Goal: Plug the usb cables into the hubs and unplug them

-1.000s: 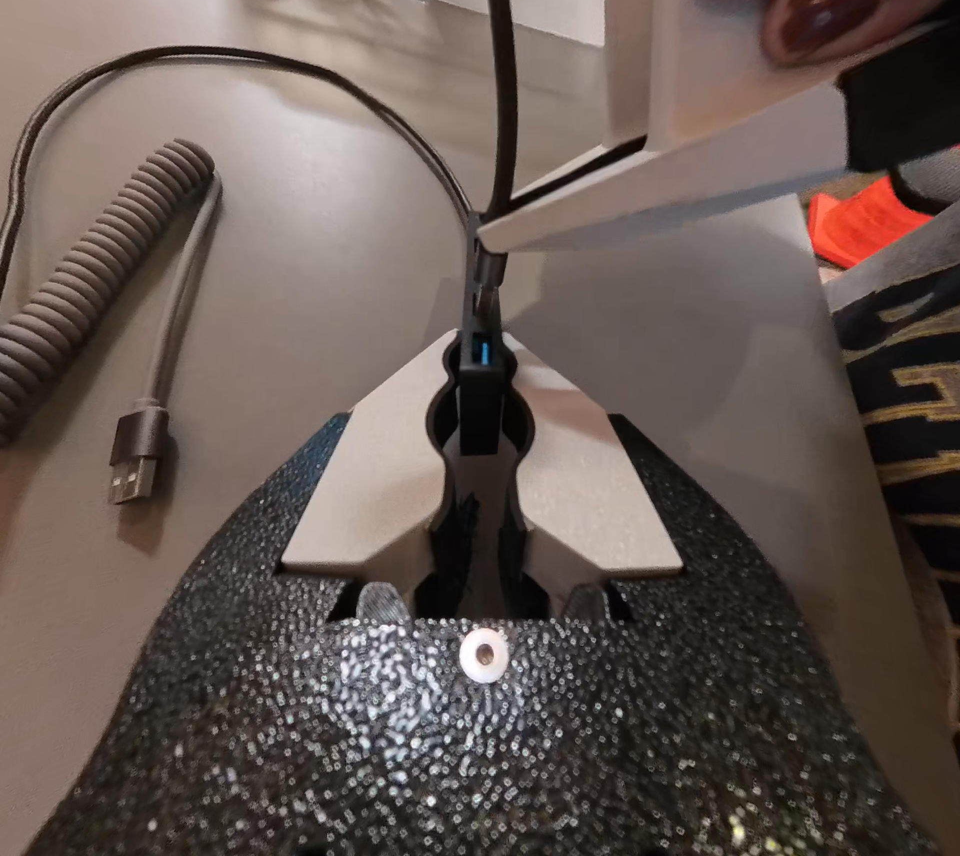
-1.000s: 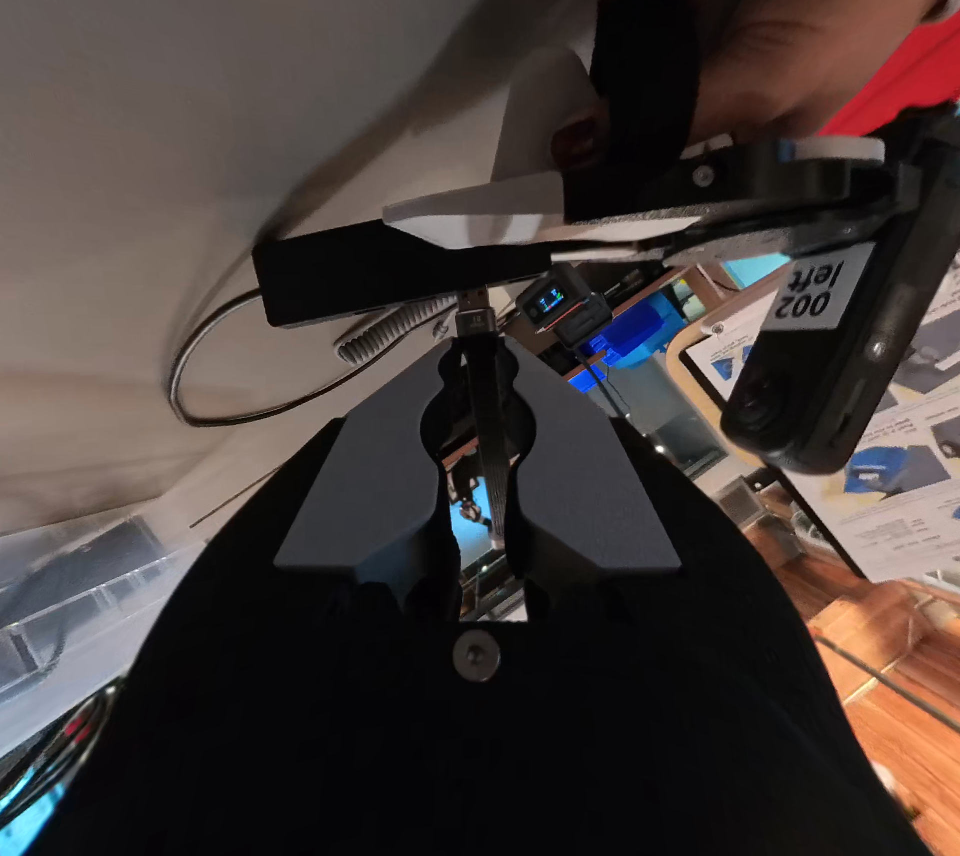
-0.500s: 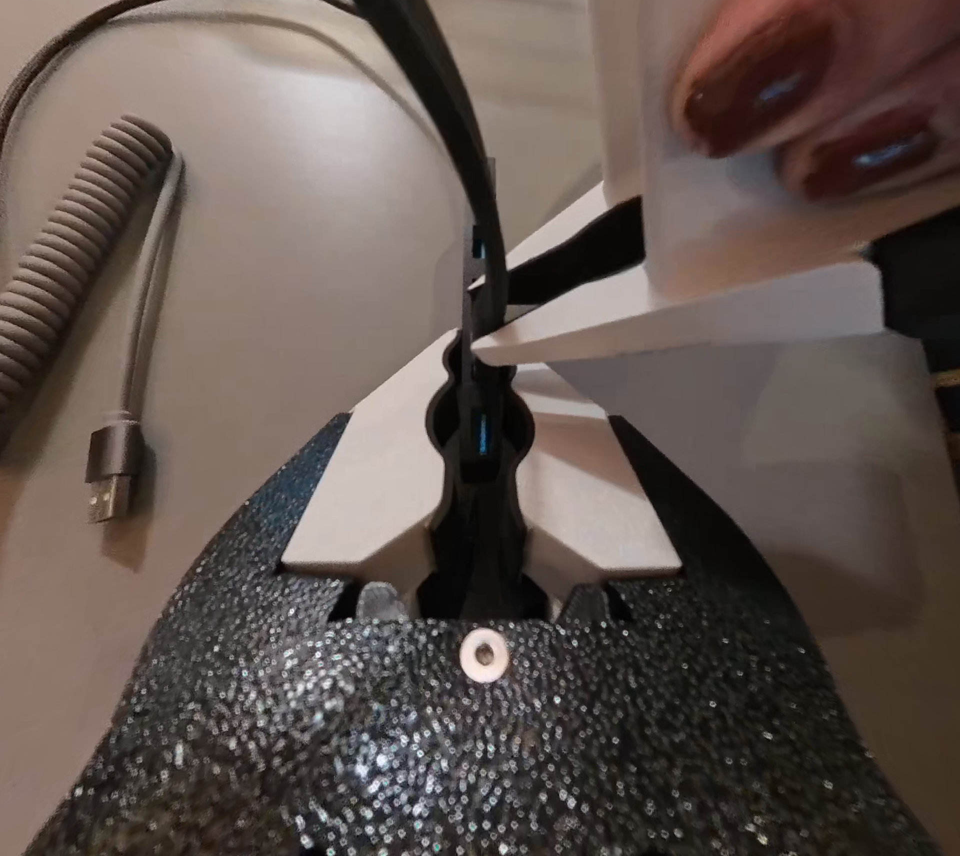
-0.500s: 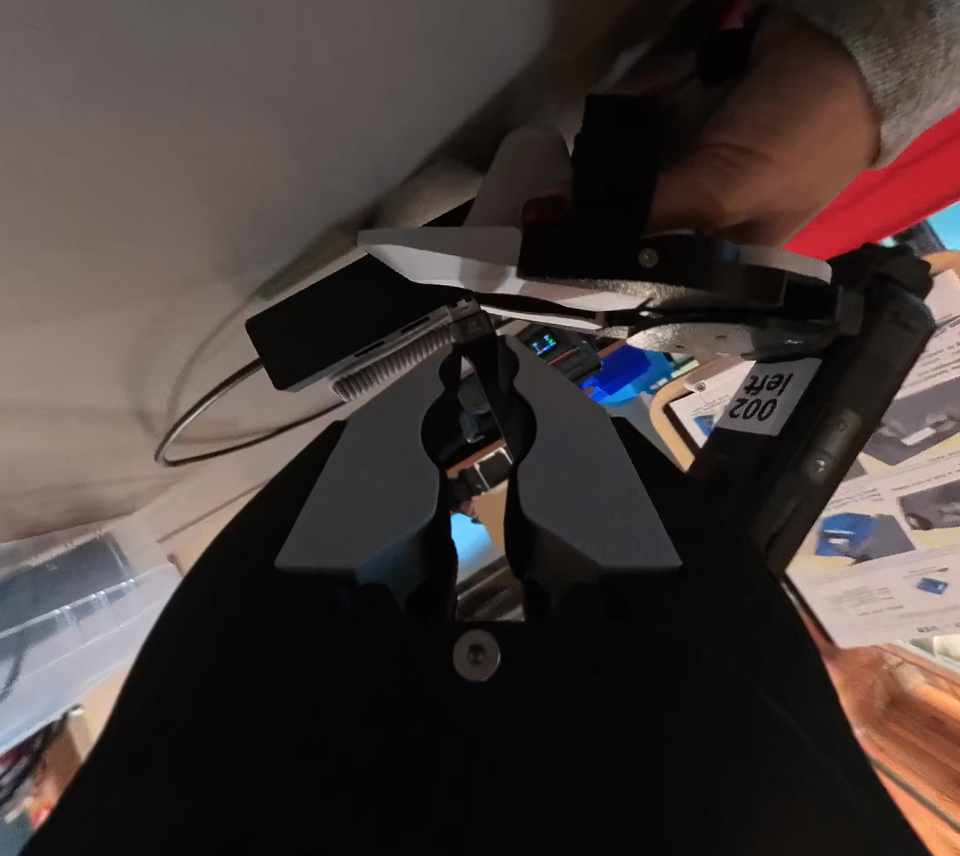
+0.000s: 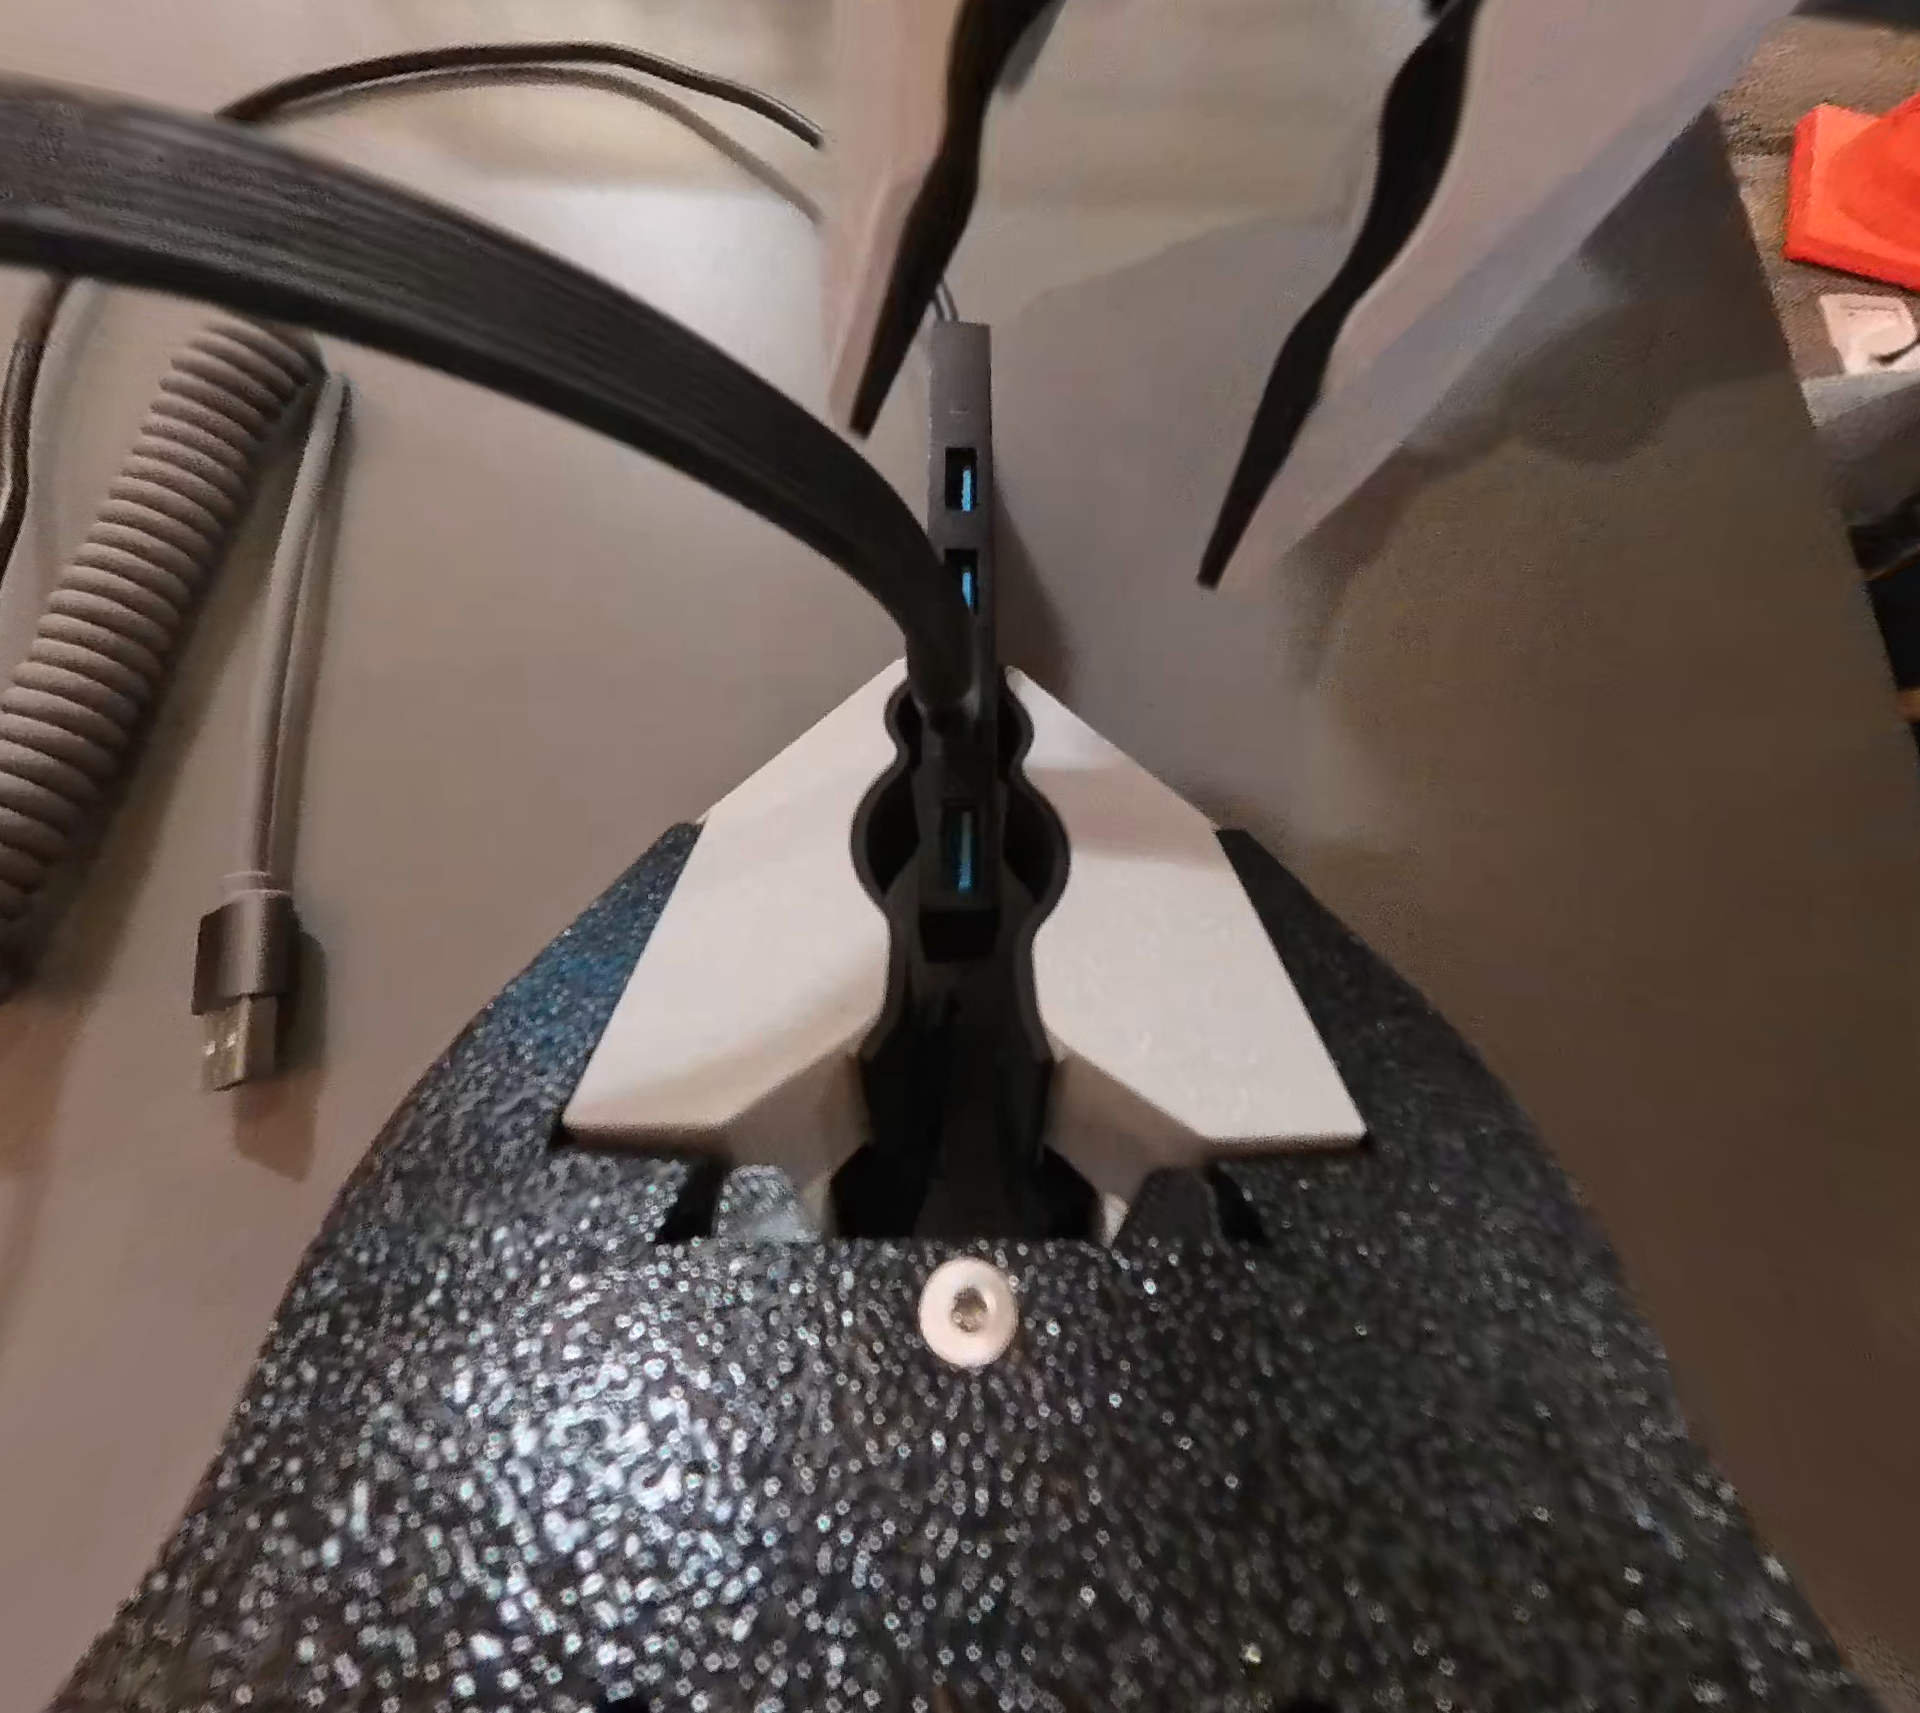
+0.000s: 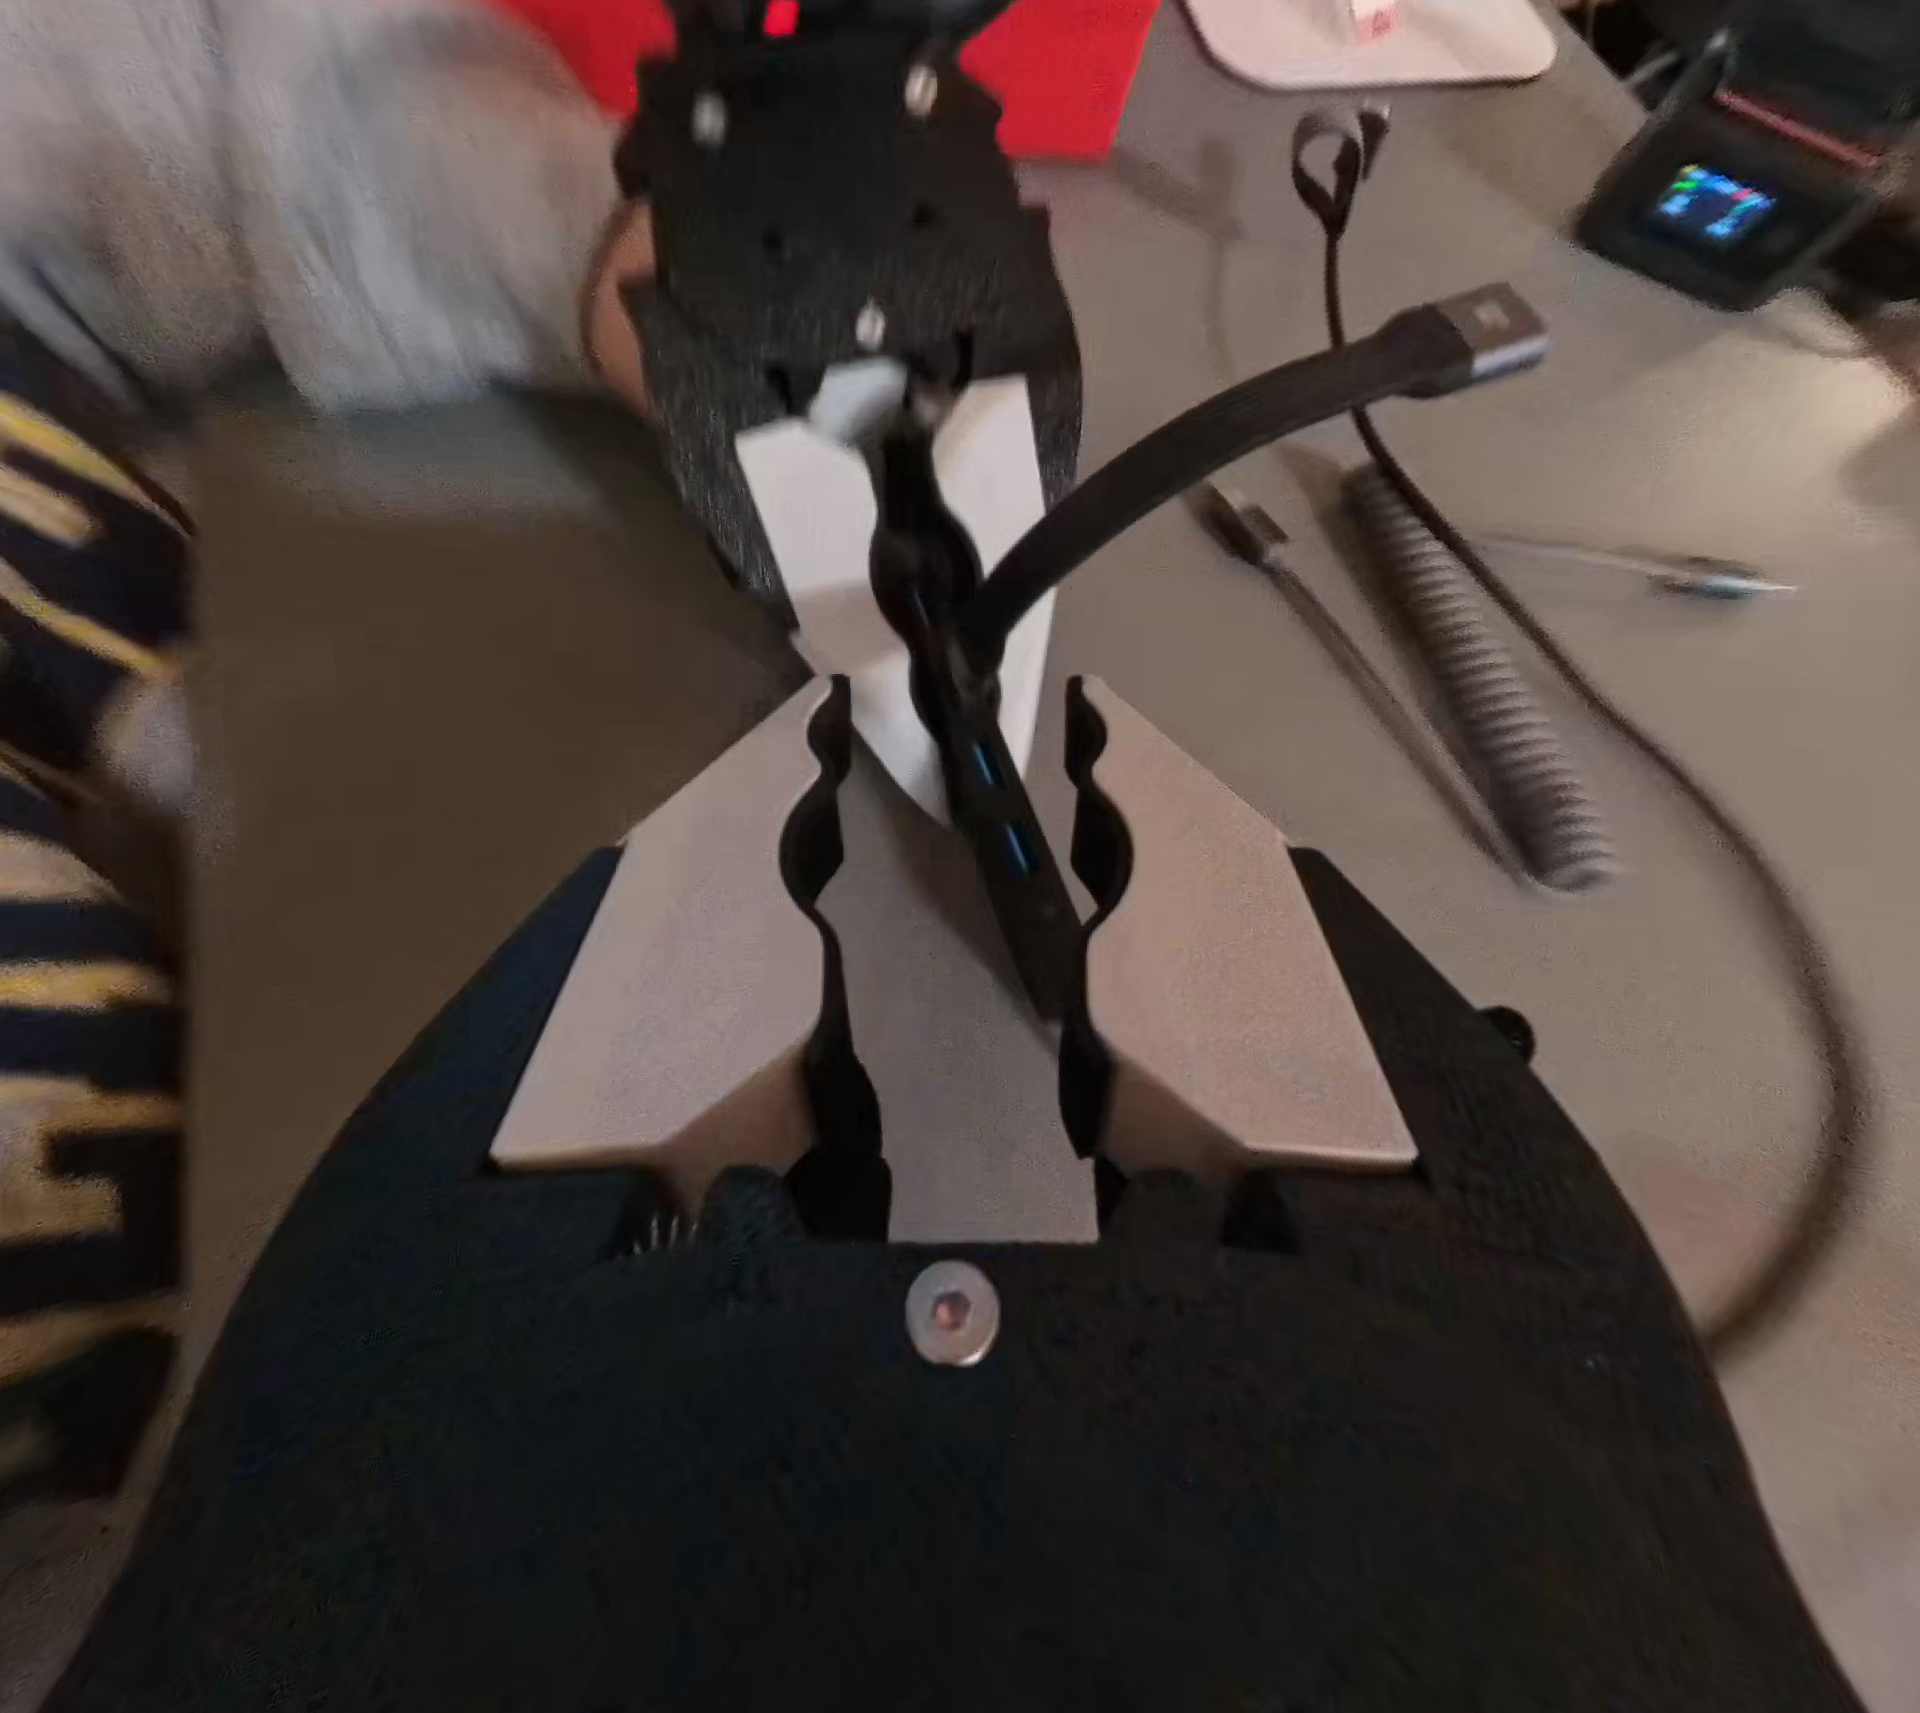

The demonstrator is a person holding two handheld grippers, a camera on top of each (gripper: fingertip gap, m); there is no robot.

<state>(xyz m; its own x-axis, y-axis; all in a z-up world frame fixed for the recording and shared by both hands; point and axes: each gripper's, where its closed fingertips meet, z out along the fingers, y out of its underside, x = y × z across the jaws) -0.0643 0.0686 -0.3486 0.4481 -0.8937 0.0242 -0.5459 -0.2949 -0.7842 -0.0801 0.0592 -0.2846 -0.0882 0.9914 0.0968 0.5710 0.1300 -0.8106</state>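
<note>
1. Your left gripper (image 5: 961,790) pinches the black USB hub (image 5: 961,520) on edge between its pale fingers, the blue ports facing the camera. That grip likely keeps the ports exposed for the next plug.

2. The hub's own flat black cable (image 5: 520,292) arcs up and away to the left. In the right wrist view its metal plug (image 6: 1475,333) hangs free in the air, clear of the ports.

3. Your right gripper (image 6: 951,790) stands spread wide with nothing between its fingers. The hub's far end (image 6: 1013,842) reaches into the gap, close against the right-hand finger; contact cannot be confirmed through the blur.

4. No cable sits in the three blue ports on show, so an unplug appears complete and the next insertion not yet begun.

5. The grey coiled cable (image 5: 114,624) lies on the bench (image 5: 540,728) towards its left edge, its USB-A plug (image 5: 239,988) pointing back at you, well apart from the hub. Lying flat and free, it looks ready for your open right claw.

6. A thin black cable (image 5: 499,63) curves across the bench beyond it.
</note>
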